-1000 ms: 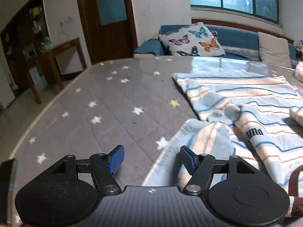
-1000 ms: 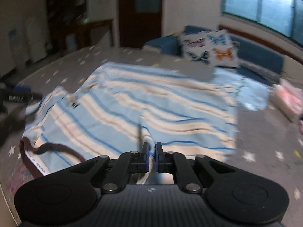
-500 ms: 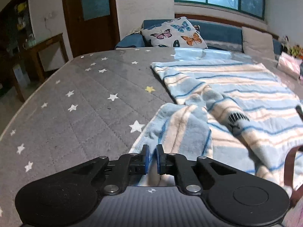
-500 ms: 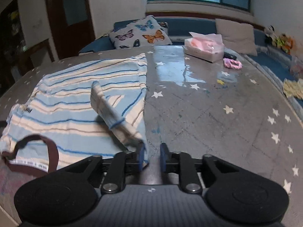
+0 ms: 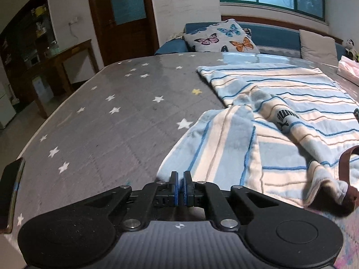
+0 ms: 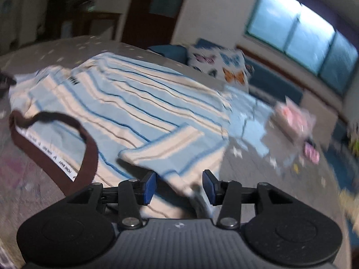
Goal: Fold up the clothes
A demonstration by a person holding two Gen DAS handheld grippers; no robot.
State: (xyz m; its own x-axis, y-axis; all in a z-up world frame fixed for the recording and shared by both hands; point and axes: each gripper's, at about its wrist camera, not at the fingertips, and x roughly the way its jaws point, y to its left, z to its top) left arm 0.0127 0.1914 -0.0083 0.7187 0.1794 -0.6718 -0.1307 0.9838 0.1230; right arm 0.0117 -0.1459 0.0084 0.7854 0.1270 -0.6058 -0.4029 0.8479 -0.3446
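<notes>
A blue-and-cream striped shirt (image 5: 280, 121) with a brown collar (image 5: 345, 163) lies spread on the grey star-patterned table (image 5: 107, 130). My left gripper (image 5: 180, 185) is shut on the end of the shirt's left sleeve (image 5: 219, 148), low at the table's near side. In the blurred right wrist view the shirt (image 6: 125, 103) lies ahead with its brown collar (image 6: 87, 154) at the left. My right gripper (image 6: 179, 185) is open, with the folded-in right sleeve (image 6: 163, 152) lying loose between and beyond its fingers.
A dark phone (image 5: 10, 190) lies at the table's near left edge. A pink tissue pack (image 6: 294, 118) and small pink items (image 6: 311, 154) sit on the table's right part. A butterfly pillow (image 5: 222, 37) and blue sofa (image 5: 276, 38) stand behind, with a wooden door (image 5: 125, 18).
My left gripper closed on the left sleeve end and holds it. My right gripper, shut on the right sleeve a second ago, has opened and let the sleeve drop onto the shirt.
</notes>
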